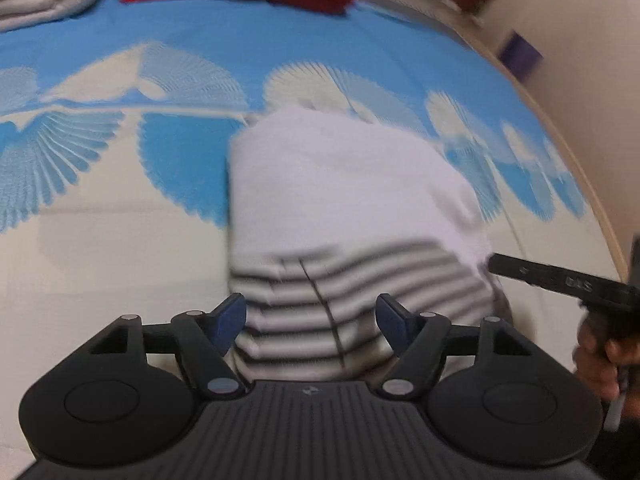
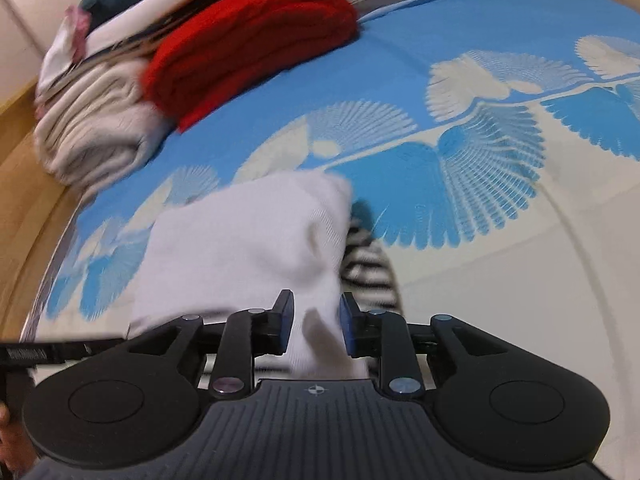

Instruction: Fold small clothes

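- White-and-striped small garment [image 1: 352, 216] lies folded on the blue-patterned bed [image 1: 120, 184], near the red stack [image 2: 248, 44].
- My left tongs [image 1: 311, 322] stand wide, gripping nothing.
- My right tongs [image 2: 316, 326] are parted around a white fold, pads apparently clear.
- I'd lift straight off to keep the folds flat.

Both views are evenly and brightly lit, without glare. Motion blur is seen throughout, and the edges are bent by fisheye distortion.
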A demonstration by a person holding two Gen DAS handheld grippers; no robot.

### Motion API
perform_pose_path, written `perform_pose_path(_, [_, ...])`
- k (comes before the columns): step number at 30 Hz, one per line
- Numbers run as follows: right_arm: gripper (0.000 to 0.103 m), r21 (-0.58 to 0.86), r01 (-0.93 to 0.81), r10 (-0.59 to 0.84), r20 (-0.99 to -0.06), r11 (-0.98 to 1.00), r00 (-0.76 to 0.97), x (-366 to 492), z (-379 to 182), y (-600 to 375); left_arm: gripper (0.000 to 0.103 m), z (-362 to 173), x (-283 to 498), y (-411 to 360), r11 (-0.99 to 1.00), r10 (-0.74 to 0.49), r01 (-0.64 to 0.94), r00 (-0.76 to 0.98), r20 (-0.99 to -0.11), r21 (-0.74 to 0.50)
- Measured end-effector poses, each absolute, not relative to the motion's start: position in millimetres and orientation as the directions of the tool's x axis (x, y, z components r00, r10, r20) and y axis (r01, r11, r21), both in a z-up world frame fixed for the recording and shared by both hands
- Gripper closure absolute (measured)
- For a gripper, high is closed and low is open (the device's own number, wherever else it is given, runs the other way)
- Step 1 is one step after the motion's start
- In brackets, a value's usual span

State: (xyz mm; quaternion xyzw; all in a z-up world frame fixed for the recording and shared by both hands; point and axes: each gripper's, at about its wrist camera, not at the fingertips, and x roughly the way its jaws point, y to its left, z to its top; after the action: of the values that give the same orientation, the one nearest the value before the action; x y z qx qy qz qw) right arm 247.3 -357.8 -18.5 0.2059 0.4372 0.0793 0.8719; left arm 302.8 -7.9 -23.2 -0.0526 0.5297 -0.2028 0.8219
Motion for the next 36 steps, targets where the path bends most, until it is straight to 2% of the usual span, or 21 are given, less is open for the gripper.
perform_pose_path(3, [0.076, 0.344, 0.01, 0.293, -0.814, 0.939, 0.502, 240, -33, -350, 0.013, -45, 292, -13, 0.942, -0.282, 0.269, 0.32, -0.904, -0.199])
perform_pose_path(6, [0.076, 0.23, 0.023, 0.203, -0.897, 0.973, 0.392, 230, -54, -347, 0.016, -27, 279, -9, 0.961, -0.25, 0.211, 0.368, -0.896, -0.182])
perform_pose_path(9, [0.076, 0.146, -0.002, 0.132, -0.89, 0.989, 0.436, 213, -39, -346, 0.017, 11, 250, -14, 0.969, -0.185, 0.235, 0.472, -0.862, -0.079])
perform_pose_path(14, [0.074, 0.139, 0.066, 0.063, -0.76, 0.988, 0.647, 166, 33, -354, 0.014, 81, 182, -10, 0.967, -0.196, 0.252, 0.653, -0.731, -0.034])
perform_pose_path(16, [0.066, 0.143, 0.08, 0.042, -0.694, 0.986, 0.719, 139, 63, -352, 0.014, 103, 146, -11, 0.967, -0.21, 0.253, 0.724, -0.657, -0.03])
perform_pose_path(18, [0.052, 0.137, 0.074, 0.028, -0.622, 0.988, 0.782, 106, 91, -345, 0.014, 120, 110, -14, 0.968, -0.224, 0.249, 0.771, -0.596, -0.041])
perform_pose_path(21, [0.043, 0.113, 0.041, 0.028, -0.547, 0.993, 0.837, 54, 117, -331, 0.009, 128, 61, -19, 0.972, -0.223, 0.223, 0.8, -0.557, -0.068])
perform_pose_path(24, [0.039, 0.129, 0.032, 0.04, -0.515, 0.991, 0.856, 12, 123, -321, 0.008, 116, 28, -25, 0.969, -0.243, 0.226, 0.79, -0.563, -0.101])
perform_pose_path(25, [0.039, 0.131, 0.029, 0.043, -0.517, 0.991, 0.855, 2, 120, -318, 0.001, 108, 18, -26, 0.971, -0.237, 0.21, 0.788, -0.568, -0.114])
perform_pose_path(27, [0.039, 0.113, 0.025, 0.038, -0.527, 0.993, 0.849, -13, 108, -311, 0.0, 83, 0, -30, 0.982, -0.187, 0.146, 0.793, -0.58, -0.117])
perform_pose_path(29, [0.039, 0.102, 0.032, 0.033, -0.572, 0.994, 0.82, -22, 88, -304, 0.001, 58, -3, -45, 0.994, -0.097, 0.108, 0.732, -0.674, -0.026])
perform_pose_path(30, [0.039, 0.098, 0.039, 0.028, -0.6, 0.994, 0.799, -24, 82, -299, 0.001, 54, 3, -49, 0.996, -0.079, 0.085, 0.699, -0.711, -0.026])
perform_pose_path(32, [0.039, 0.096, 0.038, 0.029, -0.611, 0.995, 0.791, -26, 79, -293, 0.001, 56, 10, -50, 0.992, -0.125, 0.098, 0.722, -0.68, -0.079])
perform_pose_path(36, [0.039, 0.032, 0.011, 0.011, -0.608, 0.999, 0.794, -18, 73, -283, 0.0, 54, 23, -58, 0.994, -0.105, 0.092, 0.734, -0.671, -0.056])
